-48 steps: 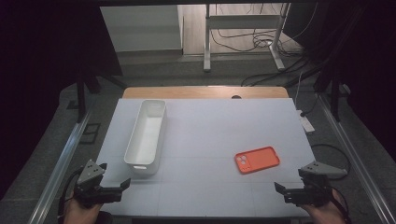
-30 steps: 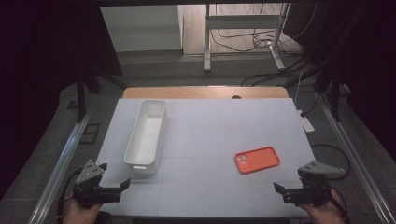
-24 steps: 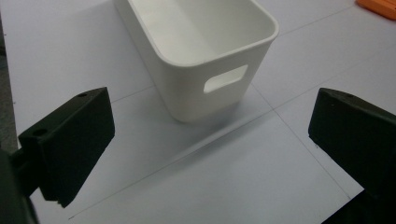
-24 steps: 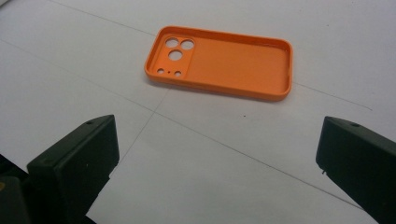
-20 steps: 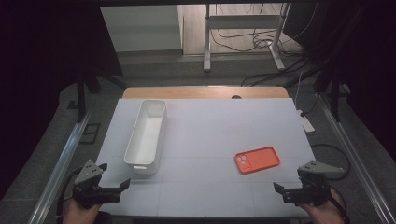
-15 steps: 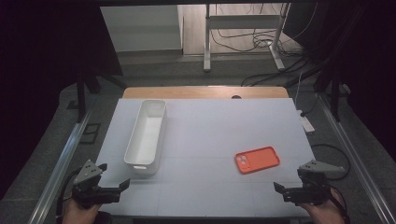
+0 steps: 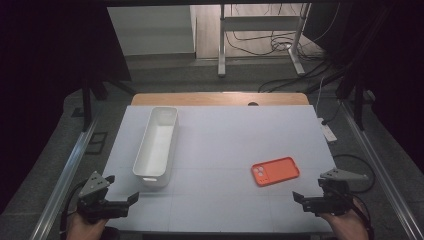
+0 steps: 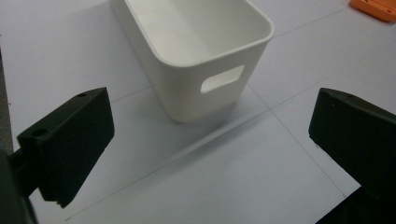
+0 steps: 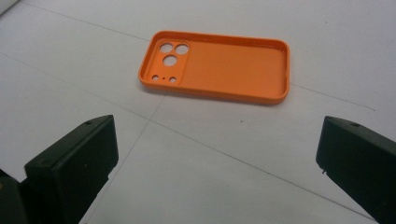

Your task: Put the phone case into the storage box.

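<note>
An orange phone case point(image 7: 275, 171) lies hollow side up on the white table, right of the middle. It lies just ahead of my right gripper point(image 9: 219, 163), whose jaws stand wide apart with nothing between them. A long white bin point(image 7: 156, 145) with a handle slot stands at the left, empty inside. Its near end point(image 8: 205, 70) is just ahead of my left gripper point(image 8: 210, 154), which is open and empty. In the high view the left gripper point(image 7: 131, 199) is held at the front left corner and the right gripper point(image 7: 299, 197) at the front right.
The white table top point(image 7: 220, 135) has a wooden strip along its far edge. A power strip point(image 7: 327, 132) lies off the table's right side, with cables on the floor beyond. Metal rails run along both sides.
</note>
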